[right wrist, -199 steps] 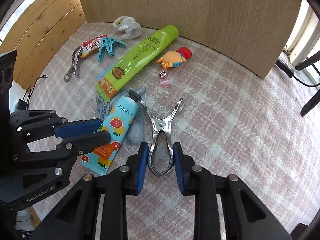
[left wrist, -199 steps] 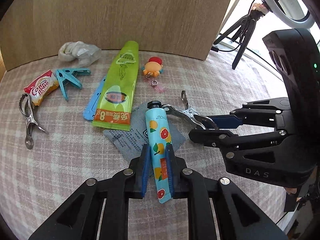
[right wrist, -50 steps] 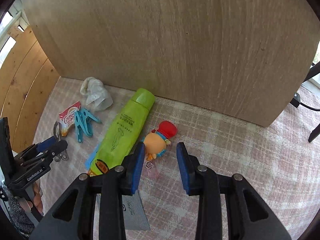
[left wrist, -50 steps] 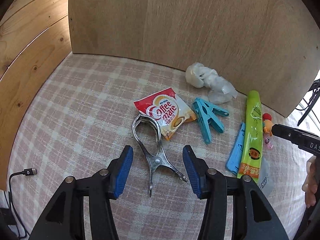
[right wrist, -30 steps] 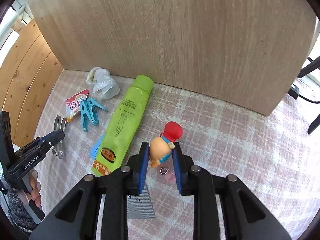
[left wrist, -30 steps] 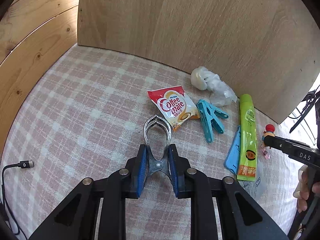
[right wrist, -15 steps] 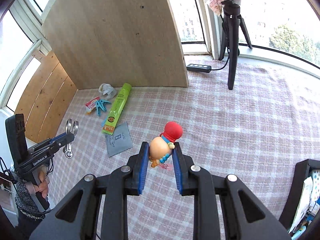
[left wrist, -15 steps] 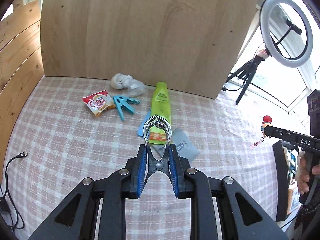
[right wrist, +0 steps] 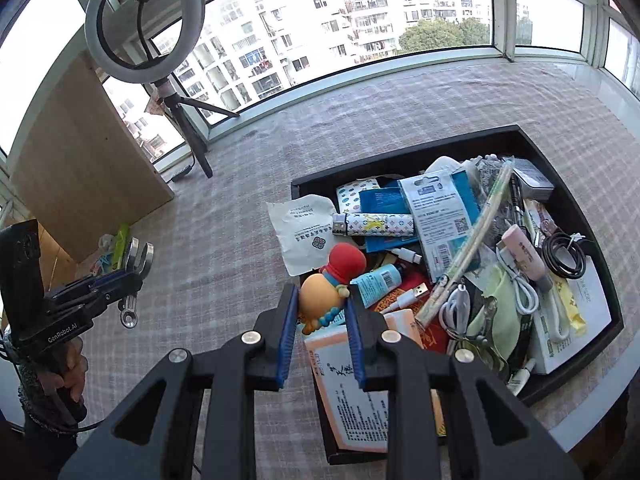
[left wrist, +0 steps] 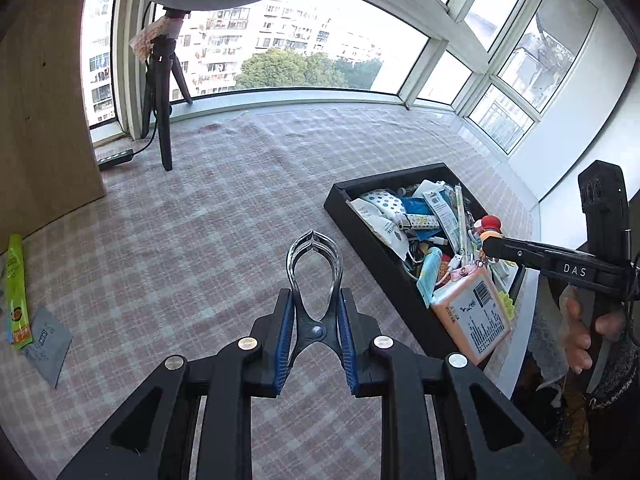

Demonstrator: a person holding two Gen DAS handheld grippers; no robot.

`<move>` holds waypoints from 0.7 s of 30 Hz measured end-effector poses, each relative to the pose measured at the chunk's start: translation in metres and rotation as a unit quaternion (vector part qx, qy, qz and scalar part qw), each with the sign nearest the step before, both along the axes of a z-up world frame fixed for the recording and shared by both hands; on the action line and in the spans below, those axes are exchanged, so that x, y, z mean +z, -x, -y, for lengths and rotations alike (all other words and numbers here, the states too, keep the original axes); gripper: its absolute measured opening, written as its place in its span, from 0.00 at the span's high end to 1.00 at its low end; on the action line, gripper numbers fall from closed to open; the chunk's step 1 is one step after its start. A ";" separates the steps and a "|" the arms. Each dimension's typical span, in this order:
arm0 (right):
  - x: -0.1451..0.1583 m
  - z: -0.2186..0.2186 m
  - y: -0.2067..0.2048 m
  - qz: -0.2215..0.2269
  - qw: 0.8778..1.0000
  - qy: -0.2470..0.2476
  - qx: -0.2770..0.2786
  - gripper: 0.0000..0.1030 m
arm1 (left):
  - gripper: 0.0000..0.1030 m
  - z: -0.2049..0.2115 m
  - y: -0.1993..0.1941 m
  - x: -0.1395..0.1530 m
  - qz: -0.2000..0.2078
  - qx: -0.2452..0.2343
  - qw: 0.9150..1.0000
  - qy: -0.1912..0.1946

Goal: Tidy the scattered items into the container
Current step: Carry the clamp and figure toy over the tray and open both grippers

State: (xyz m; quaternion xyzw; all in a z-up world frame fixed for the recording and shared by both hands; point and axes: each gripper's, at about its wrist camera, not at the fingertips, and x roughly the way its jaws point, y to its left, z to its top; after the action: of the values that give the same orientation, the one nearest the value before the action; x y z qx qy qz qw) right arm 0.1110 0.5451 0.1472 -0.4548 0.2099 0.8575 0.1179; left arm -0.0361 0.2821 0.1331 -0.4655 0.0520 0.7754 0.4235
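My left gripper (left wrist: 315, 312) is shut on a metal spring clamp (left wrist: 315, 268) and holds it above the checked cloth, left of the black tray (left wrist: 362, 236). My right gripper (right wrist: 322, 308) is shut on an orange toy figure with a red cap (right wrist: 330, 280), held over the near left part of the black tray (right wrist: 404, 150). The tray is full of several small items. In the left wrist view the right gripper (left wrist: 490, 246) shows with the toy (left wrist: 490, 226) above the tray. In the right wrist view the left gripper (right wrist: 134, 276) shows with the clamp (right wrist: 136, 276).
A green tube (left wrist: 15, 280) and a grey sachet (left wrist: 46, 338) lie on the cloth at far left. A wooden board (right wrist: 80, 168) stands behind them. A ring light on a tripod (right wrist: 160, 52) stands by the window. A white sachet (right wrist: 302, 232) overhangs the tray's left wall.
Both grippers have swung right from the scattered items to the black tray, still holding the clamp and the toy. The toy now hangs over the tray.
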 end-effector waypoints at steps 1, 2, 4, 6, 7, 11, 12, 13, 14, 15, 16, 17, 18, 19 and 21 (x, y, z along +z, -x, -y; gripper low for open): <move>-0.002 -0.012 -0.013 0.005 1.000 -0.005 -0.018 0.78 | 0.80 -0.016 -0.006 0.003 -0.006 -0.019 1.000 0.000; -0.004 -0.022 -0.024 0.011 0.999 -0.008 -0.035 0.78 | 0.80 -0.032 -0.011 0.005 -0.013 -0.036 0.999 0.002; -0.009 -0.039 -0.045 0.019 0.998 -0.008 -0.063 0.78 | 0.80 -0.060 -0.020 0.008 -0.024 -0.065 0.998 0.005; -0.012 -0.051 -0.060 0.025 0.996 -0.010 -0.084 0.78 | 0.80 -0.086 -0.028 0.013 -0.029 -0.091 0.995 0.004; -0.013 -0.056 -0.066 0.027 0.995 -0.011 -0.092 0.78 | 0.80 -0.098 -0.031 0.016 -0.032 -0.100 0.994 0.005; -0.011 -0.070 -0.080 0.013 0.994 -0.010 -0.112 0.77 | 0.79 -0.139 -0.042 0.029 -0.042 -0.135 0.990 -0.007; -0.009 -0.073 -0.081 0.012 0.993 -0.008 -0.117 0.74 | 0.70 -0.147 -0.044 0.032 -0.049 -0.140 0.989 -0.008; -0.007 -0.075 -0.083 0.011 0.992 -0.007 -0.125 0.71 | 0.61 -0.154 -0.046 0.035 -0.062 -0.138 0.989 -0.003; -0.005 -0.077 -0.084 0.004 0.991 -0.007 -0.132 0.67 | 0.48 -0.157 -0.048 0.039 -0.077 -0.132 0.988 -0.001; -0.002 -0.078 -0.085 -0.003 0.991 -0.009 -0.136 0.67 | 0.48 -0.158 -0.048 0.041 -0.087 -0.128 0.988 -0.004; 0.000 -0.078 -0.086 -0.005 0.991 -0.011 -0.136 0.67 | 0.49 -0.157 -0.047 0.043 -0.089 -0.127 0.988 -0.006; 0.002 -0.078 -0.085 -0.007 0.991 -0.013 -0.134 0.67 | 0.50 -0.155 -0.044 0.043 -0.085 -0.126 0.988 -0.006; 0.003 -0.078 -0.084 -0.009 0.991 -0.016 -0.133 0.67 | 0.51 -0.152 -0.042 0.043 -0.082 -0.123 0.989 -0.002; 0.003 -0.077 -0.083 -0.009 0.991 -0.018 -0.131 0.67 | 0.53 -0.148 -0.039 0.042 -0.083 -0.119 0.989 0.000; 0.002 -0.076 -0.078 -0.008 0.992 -0.015 -0.123 0.67 | 0.58 -0.138 -0.032 0.038 -0.083 -0.105 0.991 0.004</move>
State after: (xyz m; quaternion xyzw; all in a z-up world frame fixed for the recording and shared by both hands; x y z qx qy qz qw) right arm 0.1891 0.6209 0.1494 -0.4168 0.2527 0.8430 0.2276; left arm -0.0039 0.4204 0.1713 -0.3928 0.1386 0.7623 0.4954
